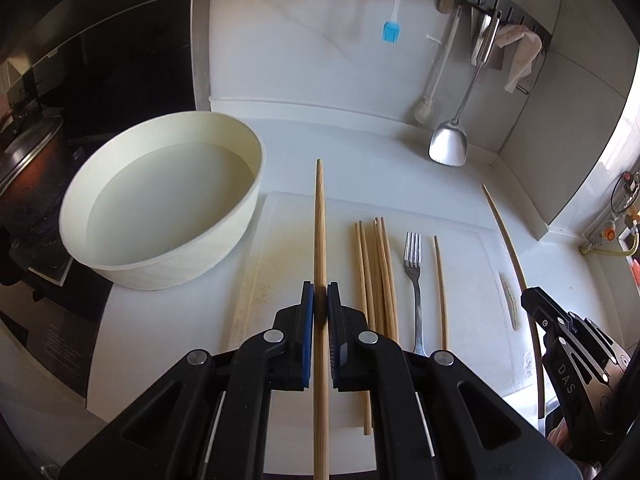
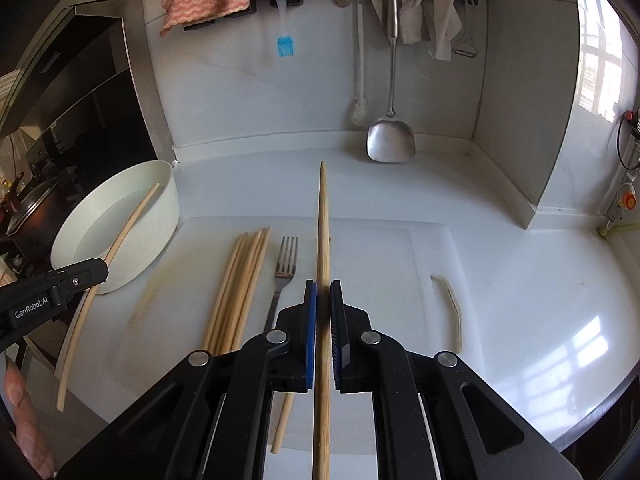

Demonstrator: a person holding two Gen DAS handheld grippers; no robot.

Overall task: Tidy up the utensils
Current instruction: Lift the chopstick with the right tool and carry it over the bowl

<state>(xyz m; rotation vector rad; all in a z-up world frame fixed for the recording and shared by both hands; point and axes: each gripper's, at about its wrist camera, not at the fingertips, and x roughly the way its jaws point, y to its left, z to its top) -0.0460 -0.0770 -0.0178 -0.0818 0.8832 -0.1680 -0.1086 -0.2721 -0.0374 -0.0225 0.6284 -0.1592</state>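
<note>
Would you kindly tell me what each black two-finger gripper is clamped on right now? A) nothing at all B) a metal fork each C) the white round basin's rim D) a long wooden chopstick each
D: the left gripper pinches one long wooden chopstick, and the right gripper pinches another long wooden chopstick.

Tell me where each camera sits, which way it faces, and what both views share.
Left wrist: on the left tool, looking down along its held chopstick at the cutting board and bowl; right tool at right.
Right wrist: on the right tool, facing the wall; left tool and a finger at left.
Shared: fork, chopstick bundle, hanging spatula.
</note>
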